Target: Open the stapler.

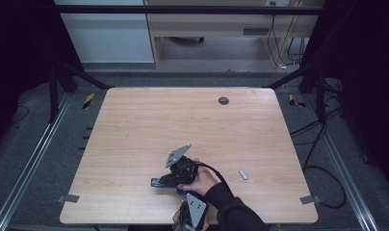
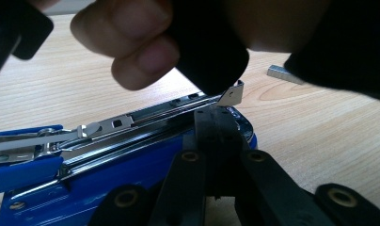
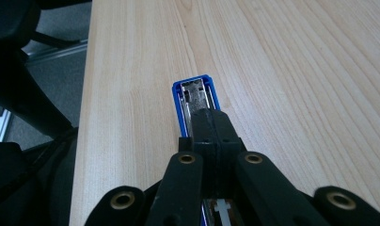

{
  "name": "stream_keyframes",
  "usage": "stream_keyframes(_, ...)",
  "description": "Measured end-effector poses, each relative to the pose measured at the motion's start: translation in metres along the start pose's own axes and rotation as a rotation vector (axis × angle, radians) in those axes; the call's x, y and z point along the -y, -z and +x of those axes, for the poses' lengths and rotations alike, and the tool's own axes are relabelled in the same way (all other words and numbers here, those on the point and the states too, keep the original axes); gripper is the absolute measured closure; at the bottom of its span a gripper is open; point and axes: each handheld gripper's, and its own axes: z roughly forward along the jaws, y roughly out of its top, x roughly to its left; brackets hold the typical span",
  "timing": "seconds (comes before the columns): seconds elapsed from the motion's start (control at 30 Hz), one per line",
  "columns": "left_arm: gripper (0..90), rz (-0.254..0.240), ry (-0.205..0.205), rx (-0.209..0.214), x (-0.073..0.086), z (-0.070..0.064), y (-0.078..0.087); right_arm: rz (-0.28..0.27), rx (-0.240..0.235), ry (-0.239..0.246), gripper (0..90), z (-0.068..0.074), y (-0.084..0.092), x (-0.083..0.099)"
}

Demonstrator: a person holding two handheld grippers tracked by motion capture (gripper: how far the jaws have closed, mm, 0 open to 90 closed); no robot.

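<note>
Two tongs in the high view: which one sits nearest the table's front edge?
The left tongs, low at the front edge. The right tongs lie farther up the table, over the blue stapler, in the dark-sleeved hand.

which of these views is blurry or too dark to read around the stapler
High view: dark at both edges, the table evenly lit, the blue stapler small and half hidden under the hand. Left gripper view: the hand up close is out of focus, the stapler's metal rail sharp with slight glare. Right gripper view: the stapler clear, the near jaws soft.
</note>
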Motion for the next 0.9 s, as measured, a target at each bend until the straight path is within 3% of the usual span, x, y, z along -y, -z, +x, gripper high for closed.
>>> stream_keyframes(0.2,90.0,-0.001,0.001,0.001,0.0002,0.0001,0.0001,0.047,0.011,0.002,90.0,-0.0001,-0.0066,-0.0006)
stream_keyframes(0.9,90.0,-0.003,0.005,0.006,0.0004,0.0005,0.0001,0.052,0.009,0.007,90.0,0.0018,-0.0055,-0.0030)
